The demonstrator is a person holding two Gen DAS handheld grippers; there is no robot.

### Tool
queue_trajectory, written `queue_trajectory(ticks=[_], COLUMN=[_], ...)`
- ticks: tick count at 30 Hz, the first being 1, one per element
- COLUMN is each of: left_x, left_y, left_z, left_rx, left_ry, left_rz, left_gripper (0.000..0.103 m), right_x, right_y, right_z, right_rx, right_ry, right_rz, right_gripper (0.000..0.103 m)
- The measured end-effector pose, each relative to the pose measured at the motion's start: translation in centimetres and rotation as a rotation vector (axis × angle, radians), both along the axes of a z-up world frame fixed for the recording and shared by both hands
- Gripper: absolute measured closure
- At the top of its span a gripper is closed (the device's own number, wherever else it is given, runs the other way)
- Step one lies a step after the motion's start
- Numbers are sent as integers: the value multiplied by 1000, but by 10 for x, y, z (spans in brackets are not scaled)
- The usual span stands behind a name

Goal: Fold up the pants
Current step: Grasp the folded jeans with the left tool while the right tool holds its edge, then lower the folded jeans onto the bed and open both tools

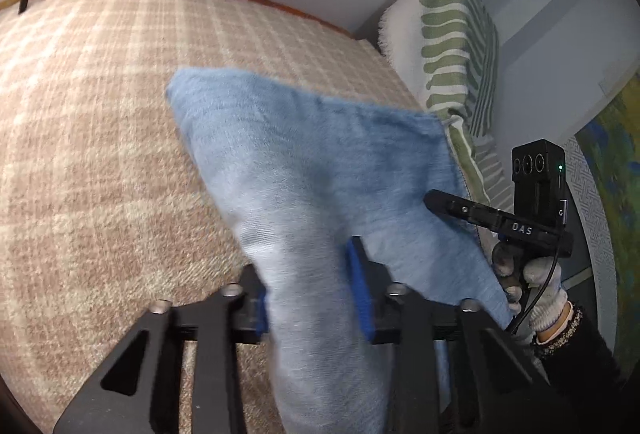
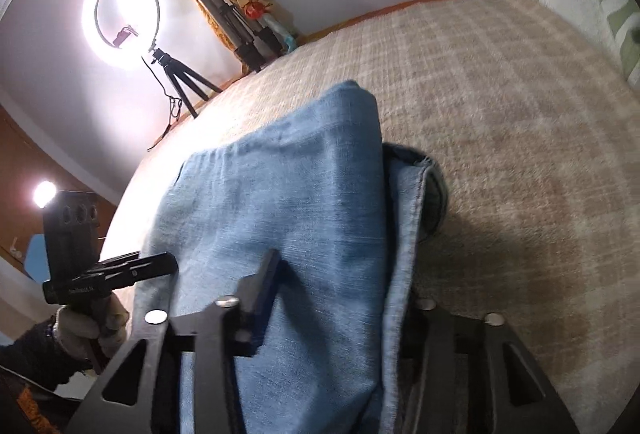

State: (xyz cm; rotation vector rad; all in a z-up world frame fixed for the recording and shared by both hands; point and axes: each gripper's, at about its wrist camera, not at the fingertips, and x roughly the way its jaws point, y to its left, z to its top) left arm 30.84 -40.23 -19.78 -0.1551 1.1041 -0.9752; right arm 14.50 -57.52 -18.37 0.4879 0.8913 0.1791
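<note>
My left gripper (image 1: 314, 288) pinches a fold of the light-blue denim pants (image 1: 320, 170), lifted above the beige plaid bedspread (image 1: 100, 114). My right gripper (image 2: 336, 294) clamps the same cloth, which drapes over its fingers and trails forward onto the bed.

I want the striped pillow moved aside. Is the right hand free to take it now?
Probably not: the right tongs are shut on the pants, so the striped pillow must wait.

bed (image 1: 100, 122) lies open leftward; pillow (image 1: 448, 46) blocks the right
</note>
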Motion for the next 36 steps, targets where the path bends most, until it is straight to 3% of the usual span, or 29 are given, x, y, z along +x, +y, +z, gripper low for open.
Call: queue_trajectory(ticks=[3,6,19,27,36], left_x=[-1,-2,31,75,130], left_y=[2,3,-20,-48,-108], left_z=[4,12,60,82,85], left_rx=[-10,-15,-32,-23,-47], left_ry=[-25,-57,-179,-251,-257], left_rz=[-8,-24,-53,-69,-65], left_gripper=[84,87,89,89,89], right_x=[-4,-5,20,73,130], right_y=[2,11,18,-8,-57], right_z=[10,23,86,108,124], right_rx=[-47,-123,-267,-307,-400], right_ry=[-7,-26,-141,-175,-174], right_rz=[-20,-25,-55,-89,-127], right_gripper=[81,87,90,90,90])
